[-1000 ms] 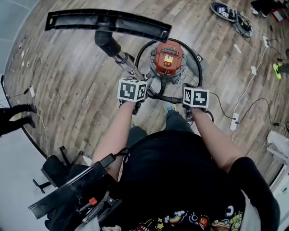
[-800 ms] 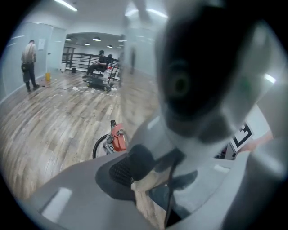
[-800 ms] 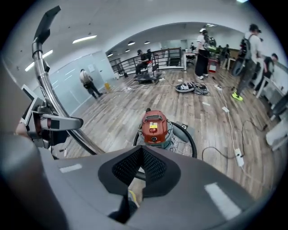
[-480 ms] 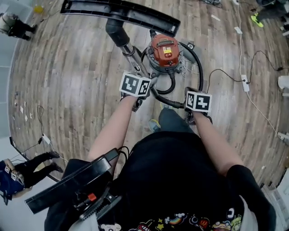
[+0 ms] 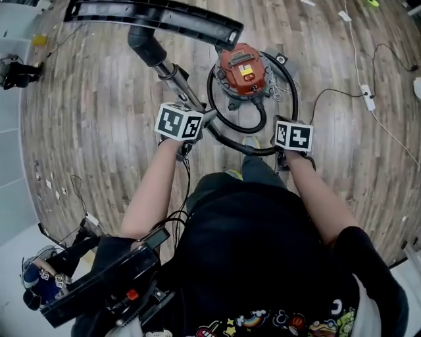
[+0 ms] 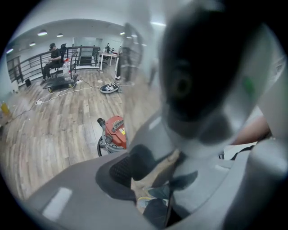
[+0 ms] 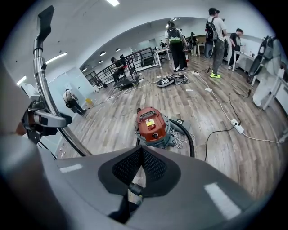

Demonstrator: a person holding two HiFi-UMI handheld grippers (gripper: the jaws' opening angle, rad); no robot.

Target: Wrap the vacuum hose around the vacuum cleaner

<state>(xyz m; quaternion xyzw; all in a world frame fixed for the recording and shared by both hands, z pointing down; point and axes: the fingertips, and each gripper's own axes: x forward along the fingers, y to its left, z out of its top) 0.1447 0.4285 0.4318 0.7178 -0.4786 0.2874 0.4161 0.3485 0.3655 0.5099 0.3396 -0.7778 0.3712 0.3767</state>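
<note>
Clamping the vacuum's metal tube (image 5: 172, 76) in the left gripper (image 6: 157, 168), a person stands over the red vacuum cleaner (image 5: 242, 66) on a wooden floor (image 5: 99, 131). The tube's thick end fills that gripper's own view, wedged between the jaws. The right gripper (image 7: 137, 182) is closed on the black hose (image 5: 290, 89), its pads almost meeting around a dark length that runs down and away between them.

From that grip the hose curves up round the cleaner's right side. A lower stretch crosses in front of the machine toward the left gripper, and an inner arc bends round its left and front. The long floor brush (image 5: 151, 16) at the tube's far end lies beyond the machine.

The work looks to be in the winding stage, with loose loops lying around the body but none pulled tight. The next move would call for the right gripper to draw the hose in snug against the body. Meanwhile the left would steady the tube or bring it round, so the slack does not spring back out.
</note>
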